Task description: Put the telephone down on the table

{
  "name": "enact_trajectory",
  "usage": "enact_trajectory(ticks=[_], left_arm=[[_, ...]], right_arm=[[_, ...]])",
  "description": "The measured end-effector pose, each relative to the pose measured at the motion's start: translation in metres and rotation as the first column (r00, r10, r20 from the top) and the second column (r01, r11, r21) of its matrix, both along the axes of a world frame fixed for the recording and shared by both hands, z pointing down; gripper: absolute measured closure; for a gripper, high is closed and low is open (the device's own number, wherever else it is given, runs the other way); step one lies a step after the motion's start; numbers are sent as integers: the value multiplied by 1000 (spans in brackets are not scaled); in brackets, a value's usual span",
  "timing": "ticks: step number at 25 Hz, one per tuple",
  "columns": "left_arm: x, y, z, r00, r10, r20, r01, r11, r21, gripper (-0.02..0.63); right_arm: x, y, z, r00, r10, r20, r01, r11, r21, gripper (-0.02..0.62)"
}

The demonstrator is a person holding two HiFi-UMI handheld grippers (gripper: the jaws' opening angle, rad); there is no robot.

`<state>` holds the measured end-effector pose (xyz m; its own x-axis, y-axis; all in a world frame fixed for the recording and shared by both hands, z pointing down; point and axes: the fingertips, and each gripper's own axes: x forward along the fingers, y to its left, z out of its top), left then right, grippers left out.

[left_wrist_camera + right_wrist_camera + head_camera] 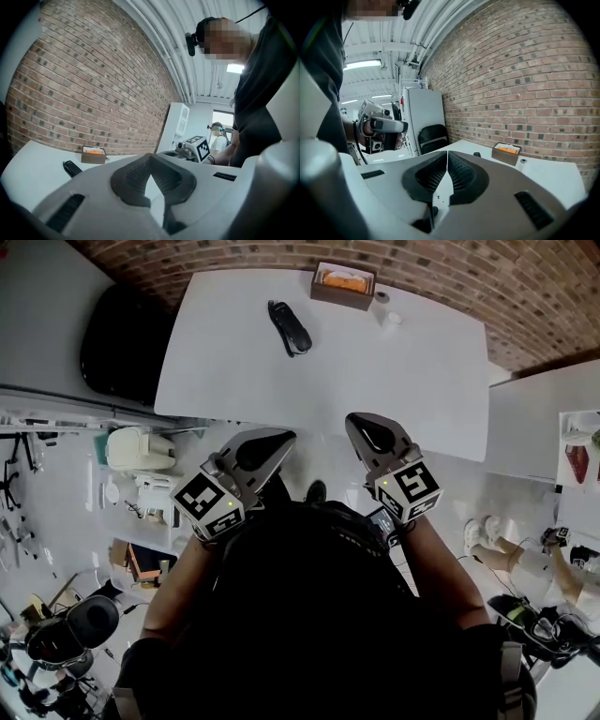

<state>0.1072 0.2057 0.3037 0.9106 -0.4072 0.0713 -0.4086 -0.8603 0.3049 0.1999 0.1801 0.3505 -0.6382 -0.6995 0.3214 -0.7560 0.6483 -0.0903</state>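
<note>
The black telephone (289,327) lies flat on the white table (412,381), toward its far side, with nothing touching it. It also shows as a dark shape in the left gripper view (71,168) and as a small one in the right gripper view (476,154). My left gripper (279,435) and right gripper (356,421) hover side by side at the table's near edge, close to my body and well short of the telephone. In each gripper's own view the jaws meet at the tips, left (150,157) and right (447,153), shut with nothing between them.
A brown cardboard box (343,284) with orange contents stands at the table's far edge, with two small white items (391,318) beside it. A black chair (122,329) stands left of the table. A brick wall (93,93) runs behind. Another person (511,554) is at the right.
</note>
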Motion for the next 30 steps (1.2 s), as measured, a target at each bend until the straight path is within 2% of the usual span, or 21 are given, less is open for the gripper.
enact_trajectory(ticks=[6, 9, 14, 24, 30], left_arm=[[-10, 41, -2, 999, -38, 10, 38, 999, -6, 600], [-19, 53, 1, 999, -33, 24, 33, 999, -1, 600], [-41, 81, -6, 1000, -4, 5, 4, 1000, 15, 600], [-125, 144, -16, 999, 24, -21, -24, 999, 37, 600], [-156, 183, -14, 998, 61, -32, -60, 997, 49, 600]], right_arm=[[-16, 39, -9, 999, -33, 14, 33, 999, 15, 575], [-31, 56, -14, 999, -44, 8, 43, 999, 33, 575], [-63, 86, -24, 999, -34, 1, 34, 998, 50, 575], [-139, 161, -37, 1000, 2, -4, -2, 999, 47, 578], [-167, 197, -41, 999, 44, -2, -43, 997, 61, 578]])
